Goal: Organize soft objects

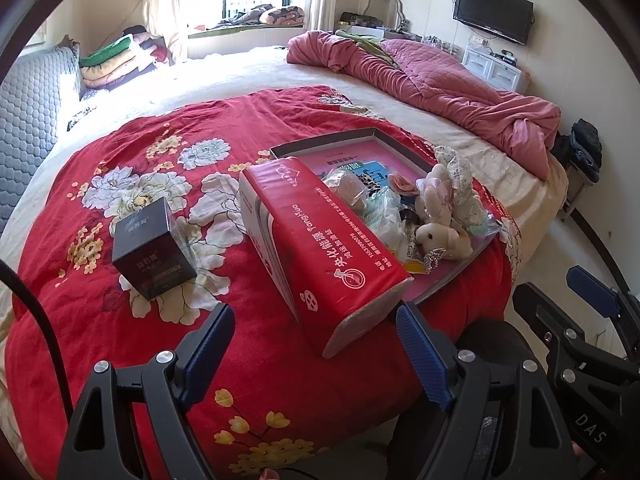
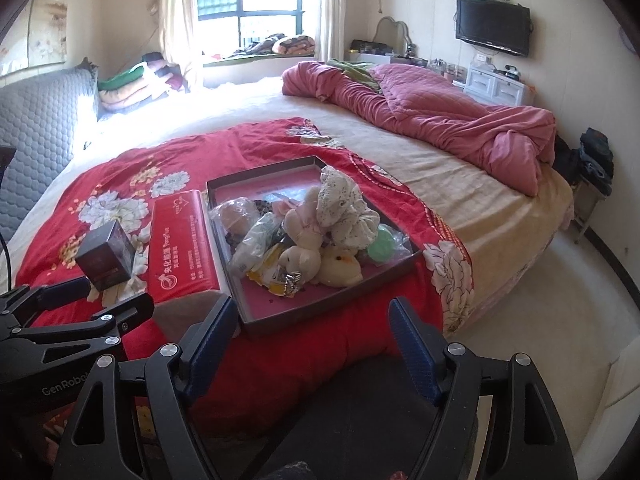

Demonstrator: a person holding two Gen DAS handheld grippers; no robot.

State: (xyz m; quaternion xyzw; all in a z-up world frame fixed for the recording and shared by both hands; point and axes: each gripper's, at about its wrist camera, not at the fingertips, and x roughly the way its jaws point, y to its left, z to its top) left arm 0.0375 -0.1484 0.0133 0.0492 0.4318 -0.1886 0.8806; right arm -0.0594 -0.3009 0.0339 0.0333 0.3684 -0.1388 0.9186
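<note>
A shallow dark tray with a pink floor (image 2: 280, 304) (image 1: 304, 148) lies on the red flowered bedspread (image 1: 160, 208) (image 2: 132, 168). It holds a heap of soft things: cream plush toys (image 2: 304, 256) (image 1: 440, 236), a yellow plush chick (image 2: 340, 268), a floral cloth (image 2: 344, 208) (image 1: 456, 176), a green ball (image 2: 380, 244) and plastic bags (image 2: 256, 236). A red tissue pack (image 1: 320, 240) (image 2: 180, 240) lies left of the tray. My left gripper (image 1: 316, 332) is open, just in front of the pack. My right gripper (image 2: 312, 328) is open, before the tray's near edge.
A small black box (image 1: 148, 248) (image 2: 104, 256) stands left of the tissue pack. A crumpled pink quilt (image 1: 440, 80) (image 2: 440, 120) lies at the far right of the bed. A grey padded headboard (image 1: 28, 120) is at left. A TV (image 2: 492, 26) hangs on the far wall.
</note>
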